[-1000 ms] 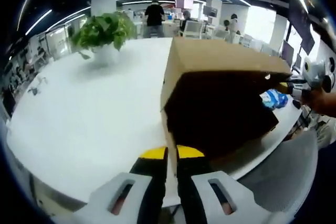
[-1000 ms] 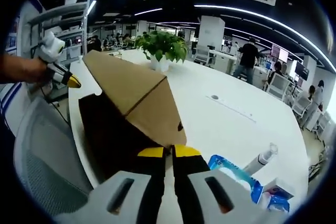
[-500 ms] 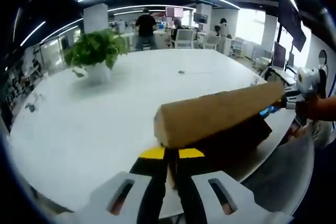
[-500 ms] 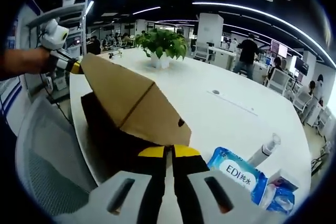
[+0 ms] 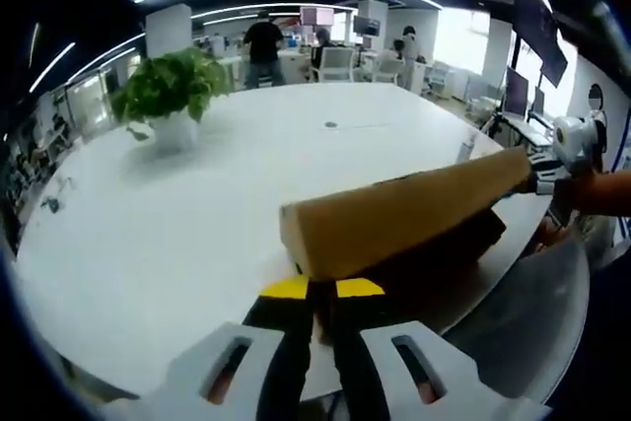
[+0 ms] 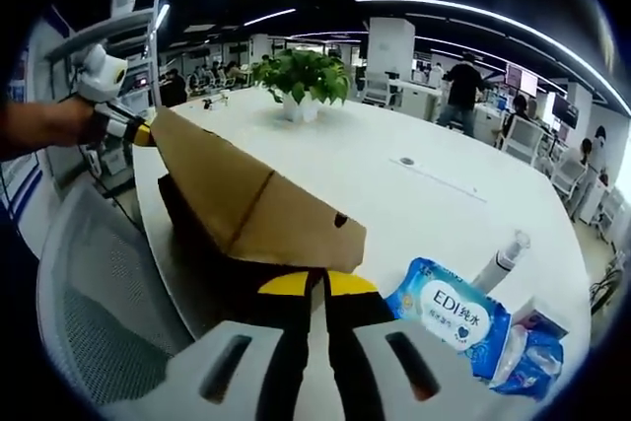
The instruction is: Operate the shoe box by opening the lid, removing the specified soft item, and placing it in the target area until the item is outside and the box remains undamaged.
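The shoe box [image 5: 414, 244] sits at the near edge of a large white table [image 5: 177, 214], its dark body close to the rim where the tabletop curves away toward a grey mesh chair [image 6: 99, 313]. Its brown cardboard lid [image 5: 394, 209] is tilted above the dark body, raised at one long side. Beyond the box the tabletop lies broad and bare up to a potted plant [image 5: 168, 91] standing well apart from it. In the right gripper view the lid [image 6: 246, 204] slopes down toward the camera, and to the right of the box lies a blue wipes pack [image 6: 449, 313] with a white spray bottle [image 6: 503, 258] just behind it and a second small blue packet [image 6: 527, 352] near the table rim. The box interior is dark and the soft item cannot be made out.

The left gripper [image 5: 321, 288] has its yellow-tipped jaws drawn together at the near corner of the lid; whether they pinch the cardboard cannot be told. In the right gripper view that same gripper [image 6: 138, 132] shows at the lid's far corner, held by a hand [image 6: 49, 125] reaching in from the left.

The right gripper [image 6: 315, 283] likewise has its jaws closed up against each other right at the lid's near corner, the grip itself hidden. In the left gripper view it [image 5: 542, 179] meets the lid's far end, with a forearm [image 5: 606, 189] behind it.
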Action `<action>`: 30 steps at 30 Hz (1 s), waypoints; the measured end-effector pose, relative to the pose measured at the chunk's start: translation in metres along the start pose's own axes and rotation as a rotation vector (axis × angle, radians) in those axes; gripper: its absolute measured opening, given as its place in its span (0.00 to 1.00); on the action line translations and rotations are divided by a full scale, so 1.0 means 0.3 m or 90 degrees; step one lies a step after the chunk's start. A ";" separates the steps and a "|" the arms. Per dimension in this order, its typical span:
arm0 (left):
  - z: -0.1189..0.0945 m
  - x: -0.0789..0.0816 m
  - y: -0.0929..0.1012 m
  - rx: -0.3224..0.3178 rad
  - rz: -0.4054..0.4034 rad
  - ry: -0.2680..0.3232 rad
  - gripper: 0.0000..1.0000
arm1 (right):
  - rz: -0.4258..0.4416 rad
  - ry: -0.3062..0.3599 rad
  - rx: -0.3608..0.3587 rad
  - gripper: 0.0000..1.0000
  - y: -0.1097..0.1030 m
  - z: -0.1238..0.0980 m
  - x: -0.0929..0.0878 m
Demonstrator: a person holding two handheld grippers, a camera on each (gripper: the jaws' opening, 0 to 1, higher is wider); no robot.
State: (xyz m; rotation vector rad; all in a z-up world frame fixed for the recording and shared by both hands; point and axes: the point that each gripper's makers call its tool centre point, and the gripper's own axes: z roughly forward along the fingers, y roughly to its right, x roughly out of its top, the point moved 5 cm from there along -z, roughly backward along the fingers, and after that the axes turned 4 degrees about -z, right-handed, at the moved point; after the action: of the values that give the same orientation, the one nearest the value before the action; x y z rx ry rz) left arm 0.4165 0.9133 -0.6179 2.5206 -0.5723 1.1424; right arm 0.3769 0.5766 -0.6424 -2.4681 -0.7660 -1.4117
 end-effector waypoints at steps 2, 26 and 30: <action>0.004 -0.011 0.002 -0.004 -0.002 -0.006 0.03 | 0.010 -0.005 0.006 0.04 -0.011 -0.011 -0.006; 0.048 -0.141 0.008 -0.019 -0.011 -0.062 0.04 | 0.006 -0.036 0.085 0.02 -0.151 -0.045 -0.063; 0.059 -0.159 0.003 -0.023 -0.009 -0.071 0.04 | 0.005 -0.044 0.085 0.02 -0.153 -0.047 -0.073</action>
State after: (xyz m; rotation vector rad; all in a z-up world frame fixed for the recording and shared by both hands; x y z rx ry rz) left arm 0.3988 0.9155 -0.6655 2.5657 -0.5960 0.9821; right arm 0.3333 0.6023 -0.6573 -2.4261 -0.8350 -1.2357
